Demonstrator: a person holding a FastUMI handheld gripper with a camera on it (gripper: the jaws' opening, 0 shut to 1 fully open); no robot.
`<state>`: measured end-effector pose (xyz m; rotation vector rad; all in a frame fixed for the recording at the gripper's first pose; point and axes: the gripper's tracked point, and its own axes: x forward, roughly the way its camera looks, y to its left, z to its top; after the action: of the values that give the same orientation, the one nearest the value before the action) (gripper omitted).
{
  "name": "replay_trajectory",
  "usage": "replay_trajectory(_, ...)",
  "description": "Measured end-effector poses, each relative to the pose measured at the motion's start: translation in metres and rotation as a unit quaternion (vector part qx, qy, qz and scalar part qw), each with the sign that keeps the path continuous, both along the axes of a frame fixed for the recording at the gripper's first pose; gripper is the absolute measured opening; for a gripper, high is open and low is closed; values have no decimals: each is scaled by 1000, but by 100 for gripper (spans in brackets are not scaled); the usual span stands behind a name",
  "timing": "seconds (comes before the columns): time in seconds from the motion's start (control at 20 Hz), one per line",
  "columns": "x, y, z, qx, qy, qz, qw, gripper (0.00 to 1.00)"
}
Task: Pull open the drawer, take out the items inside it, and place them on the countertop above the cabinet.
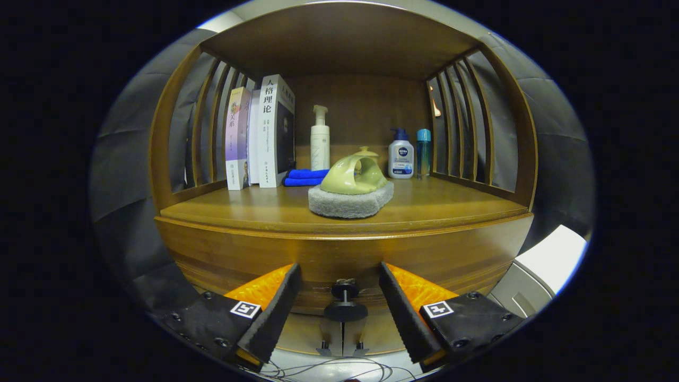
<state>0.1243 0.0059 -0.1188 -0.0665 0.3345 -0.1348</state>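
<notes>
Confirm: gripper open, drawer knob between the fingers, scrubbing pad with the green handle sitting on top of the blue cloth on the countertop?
Not quite. In the gripper view the scrubbing pad sits on the bare countertop, in front of the blue cloth, not on it. The rest holds: gripper open, drawer knob between its fingers.

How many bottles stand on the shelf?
3: a white pump bottle beside the books, a white bottle with a blue cap and a teal bottle by the right slats. Others may be hidden.

Brown wooden cabinet (345, 254), blue cloth (305, 177), seemingly black knob (345, 302).
</notes>
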Motion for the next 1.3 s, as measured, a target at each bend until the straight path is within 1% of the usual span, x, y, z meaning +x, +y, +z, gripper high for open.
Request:
replay_trajectory(0.05, 0, 0, 1, -5, -1, 3, 1000, 96)
replay_trajectory(0.15, -6, 7, 4, 10, 5, 21, 1000, 96)
replay_trajectory(0.3, -22, 13, 42, 20, -32, 36, 999, 96)
replay_trajectory(0.4, -38, 18, 67, 20, -57, 55, 997, 96)
replay_trajectory(0.5, -57, 17, 91, 23, -76, 60, 995, 96)
replay_trajectory(0.6, -77, 18, 102, 30, -84, 63, 994, 96)
replay_trajectory(0.7, -99, 15, 114, 20, -105, 65, 992, 96)
replay_trajectory(0.85, -129, 13, 121, -9, -127, 70, 989, 96)
replay_trajectory(1.05, -164, 18, 127, -14, -149, 78, 986, 96)
replay_trajectory(1.3, -180, 11, 107, -10, -137, 73, 988, 96)
